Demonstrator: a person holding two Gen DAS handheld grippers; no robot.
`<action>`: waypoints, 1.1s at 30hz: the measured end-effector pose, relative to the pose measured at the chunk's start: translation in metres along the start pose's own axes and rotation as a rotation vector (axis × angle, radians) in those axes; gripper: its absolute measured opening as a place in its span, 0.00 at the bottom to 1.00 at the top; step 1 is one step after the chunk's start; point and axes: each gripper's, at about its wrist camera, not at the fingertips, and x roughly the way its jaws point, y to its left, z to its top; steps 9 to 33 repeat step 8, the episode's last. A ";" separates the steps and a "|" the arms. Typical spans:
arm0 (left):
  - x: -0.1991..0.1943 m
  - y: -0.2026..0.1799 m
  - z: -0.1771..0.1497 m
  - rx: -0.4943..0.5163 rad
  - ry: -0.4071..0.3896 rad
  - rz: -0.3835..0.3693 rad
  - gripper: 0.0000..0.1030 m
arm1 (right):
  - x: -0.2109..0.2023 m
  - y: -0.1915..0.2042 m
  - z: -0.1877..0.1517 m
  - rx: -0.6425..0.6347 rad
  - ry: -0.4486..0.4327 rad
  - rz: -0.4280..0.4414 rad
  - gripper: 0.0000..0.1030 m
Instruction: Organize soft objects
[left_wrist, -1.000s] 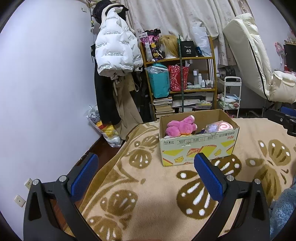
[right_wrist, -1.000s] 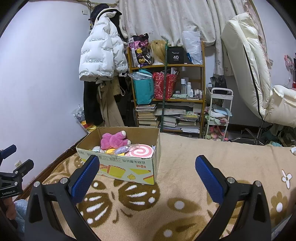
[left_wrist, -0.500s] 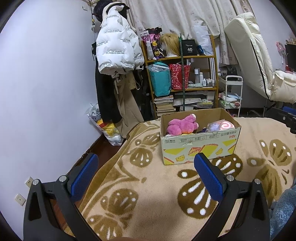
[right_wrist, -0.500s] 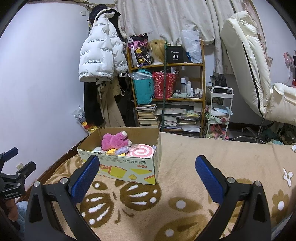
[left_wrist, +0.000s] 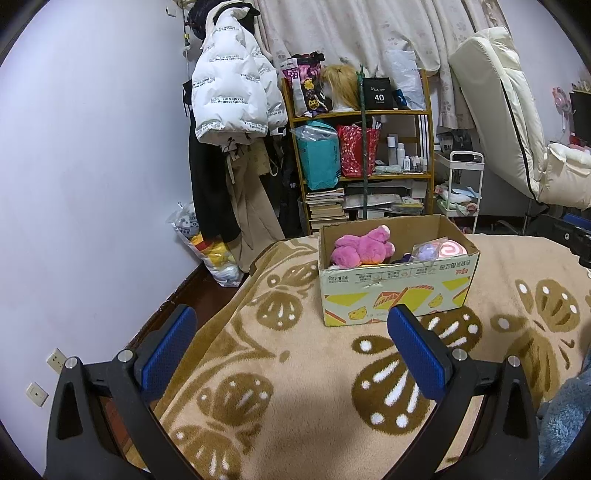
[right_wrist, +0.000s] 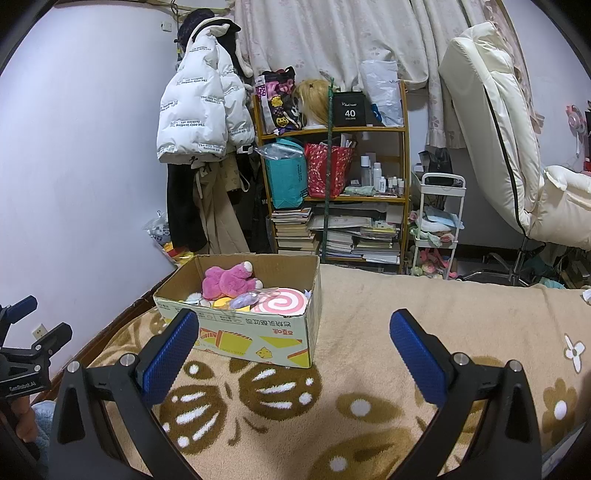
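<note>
A cardboard box (left_wrist: 397, 291) stands on the beige butterfly blanket (left_wrist: 295, 369). It holds a pink plush toy (left_wrist: 360, 248), a pink swirl cushion (left_wrist: 453, 250) and other small soft toys. My left gripper (left_wrist: 291, 343) is open and empty, in front of the box and to its left. In the right wrist view the box (right_wrist: 255, 338) is ahead on the left, with the pink plush (right_wrist: 229, 280) and swirl cushion (right_wrist: 282, 303) inside. My right gripper (right_wrist: 293, 349) is open and empty, near the box's front right corner.
A wooden shelf (right_wrist: 332, 192) with bags, books and bottles stands behind the bed. A white puffer jacket (left_wrist: 232, 96) hangs at the left. A white cart (right_wrist: 439, 229) and a cream chair (right_wrist: 517, 147) are at the right. The bed's left edge (left_wrist: 207, 291) drops to the floor.
Both views have shifted slightly; the box sits a little higher in each. Both grippers stay open and empty.
</note>
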 end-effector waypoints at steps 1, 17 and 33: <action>0.000 0.000 0.000 0.000 -0.001 0.000 0.99 | 0.000 0.000 0.000 -0.001 -0.001 0.000 1.00; 0.000 0.000 0.000 -0.001 0.000 0.001 0.99 | 0.000 0.000 0.000 0.000 0.001 -0.001 1.00; 0.000 0.000 0.000 -0.001 0.000 0.001 0.99 | 0.000 0.000 0.000 0.000 0.001 -0.001 1.00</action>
